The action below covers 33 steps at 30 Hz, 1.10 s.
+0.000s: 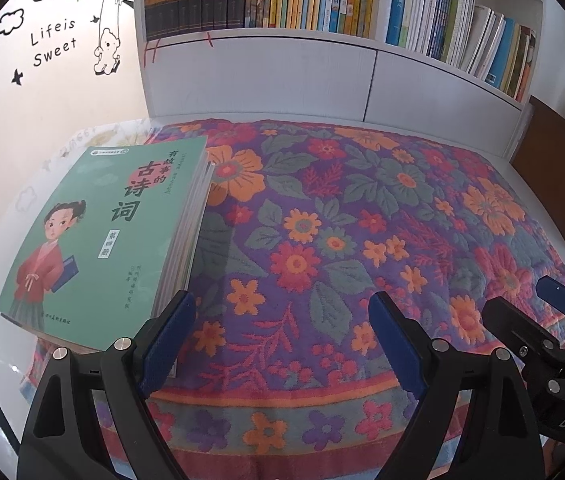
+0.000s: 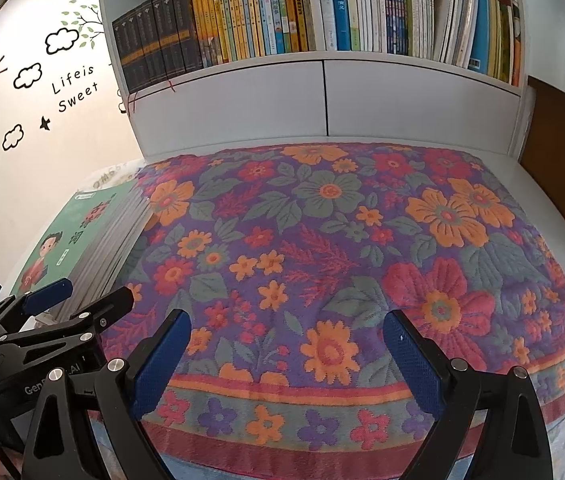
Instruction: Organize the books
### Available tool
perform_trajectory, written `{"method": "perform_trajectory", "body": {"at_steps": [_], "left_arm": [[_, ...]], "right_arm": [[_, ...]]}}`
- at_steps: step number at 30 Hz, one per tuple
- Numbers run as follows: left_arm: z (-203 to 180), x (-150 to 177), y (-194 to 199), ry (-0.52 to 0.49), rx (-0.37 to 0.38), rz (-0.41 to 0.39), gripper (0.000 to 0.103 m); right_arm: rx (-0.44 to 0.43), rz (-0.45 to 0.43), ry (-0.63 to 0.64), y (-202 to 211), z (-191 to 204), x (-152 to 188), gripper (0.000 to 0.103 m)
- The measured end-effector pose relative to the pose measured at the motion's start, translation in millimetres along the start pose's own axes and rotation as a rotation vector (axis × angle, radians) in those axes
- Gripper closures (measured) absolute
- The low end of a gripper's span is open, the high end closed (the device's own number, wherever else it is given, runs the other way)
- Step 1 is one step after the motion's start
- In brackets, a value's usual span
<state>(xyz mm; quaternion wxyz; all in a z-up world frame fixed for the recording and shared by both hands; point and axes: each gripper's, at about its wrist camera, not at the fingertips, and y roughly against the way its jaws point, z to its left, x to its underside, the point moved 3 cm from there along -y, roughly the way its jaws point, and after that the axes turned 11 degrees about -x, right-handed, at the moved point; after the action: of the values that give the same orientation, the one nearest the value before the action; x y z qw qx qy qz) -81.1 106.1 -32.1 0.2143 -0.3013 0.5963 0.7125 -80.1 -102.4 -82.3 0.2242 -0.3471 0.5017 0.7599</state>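
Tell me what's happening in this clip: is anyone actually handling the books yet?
Not yet. A person holds a two-finger tool in each hand over a table covered with a floral cloth. Both the left tool and the right tool are open and hold nothing. A stack of books with a green cover on top lies at the left side of the cloth, just beside the left tool's left finger. Behind the table, a white bookshelf is packed with upright books. Nothing has been gripped.
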Motion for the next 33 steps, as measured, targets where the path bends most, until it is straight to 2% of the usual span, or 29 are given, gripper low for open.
{"method": "perform_trajectory", "body": {"at_steps": [33], "left_arm": [[1.0,1.6,-1.3,0.009,0.005,0.004,0.016]], "right_arm": [[0.012,0.043,-0.019,-13.6,-3.3,5.8,0.007]]}}
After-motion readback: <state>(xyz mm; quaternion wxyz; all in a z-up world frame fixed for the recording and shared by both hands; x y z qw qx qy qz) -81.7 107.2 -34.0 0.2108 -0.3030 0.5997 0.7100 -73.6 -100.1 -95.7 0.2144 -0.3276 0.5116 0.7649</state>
